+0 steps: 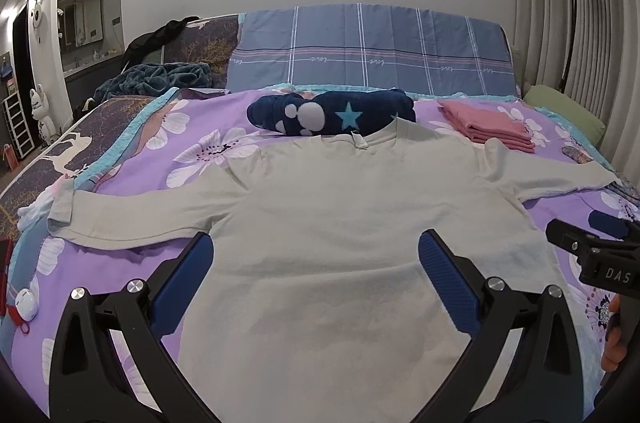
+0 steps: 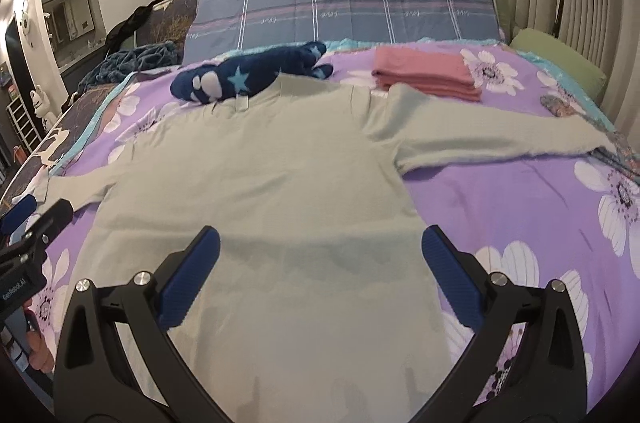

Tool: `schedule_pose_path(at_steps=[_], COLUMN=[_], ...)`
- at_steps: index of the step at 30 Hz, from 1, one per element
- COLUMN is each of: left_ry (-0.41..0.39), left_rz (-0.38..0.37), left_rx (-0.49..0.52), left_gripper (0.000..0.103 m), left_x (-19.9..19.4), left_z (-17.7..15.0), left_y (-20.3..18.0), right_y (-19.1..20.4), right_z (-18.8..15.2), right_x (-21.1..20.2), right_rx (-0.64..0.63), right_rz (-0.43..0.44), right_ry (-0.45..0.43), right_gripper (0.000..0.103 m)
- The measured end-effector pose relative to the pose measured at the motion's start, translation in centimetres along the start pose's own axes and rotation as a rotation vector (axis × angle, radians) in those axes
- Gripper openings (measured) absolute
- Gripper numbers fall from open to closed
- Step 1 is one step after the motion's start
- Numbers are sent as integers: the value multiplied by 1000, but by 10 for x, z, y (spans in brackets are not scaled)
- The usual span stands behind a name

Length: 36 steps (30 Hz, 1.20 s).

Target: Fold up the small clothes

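Observation:
A pale grey-green long-sleeved shirt [image 1: 320,223] lies flat on the purple flowered bedspread [image 1: 132,263], neck toward the headboard, both sleeves spread out sideways. It also shows in the right wrist view [image 2: 280,183]. My left gripper [image 1: 316,259] is open and empty, hovering over the shirt's lower left body. My right gripper [image 2: 320,251] is open and empty over the shirt's lower right body, its right finger near the shirt's side edge. The right gripper also shows at the left wrist view's right edge [image 1: 592,247].
A folded pink garment [image 2: 424,73] lies right of the collar. A dark blue starred plush fabric [image 2: 248,73] lies behind the neck. A plaid blue pillow [image 1: 368,55], a green pillow [image 1: 564,111] and a crumpled teal blanket [image 1: 156,79] sit at the head.

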<state>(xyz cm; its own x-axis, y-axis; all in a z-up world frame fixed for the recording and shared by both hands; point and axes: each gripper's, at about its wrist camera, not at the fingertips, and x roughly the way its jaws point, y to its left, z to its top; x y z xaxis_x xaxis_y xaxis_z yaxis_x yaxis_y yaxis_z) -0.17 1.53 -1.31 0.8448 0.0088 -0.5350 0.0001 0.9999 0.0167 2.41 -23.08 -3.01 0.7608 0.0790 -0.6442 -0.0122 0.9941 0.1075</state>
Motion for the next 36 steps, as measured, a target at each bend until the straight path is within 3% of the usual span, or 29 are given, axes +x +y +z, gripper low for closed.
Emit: schedule_pose_path(at_steps=[9,36], left_ry=[30,93], left_rz=[5,-7], left_rx=[13,39], left_gripper=[102,102], left_x=[17,41], left_z=[5,0], left_y=[-7,-20], right_y=[10,1], right_z=[0,1], right_x=[4,24], right_rx=[-67,-48], right_rz=[-4,-31], right_ry=[-22,17], right_gripper=[101,101])
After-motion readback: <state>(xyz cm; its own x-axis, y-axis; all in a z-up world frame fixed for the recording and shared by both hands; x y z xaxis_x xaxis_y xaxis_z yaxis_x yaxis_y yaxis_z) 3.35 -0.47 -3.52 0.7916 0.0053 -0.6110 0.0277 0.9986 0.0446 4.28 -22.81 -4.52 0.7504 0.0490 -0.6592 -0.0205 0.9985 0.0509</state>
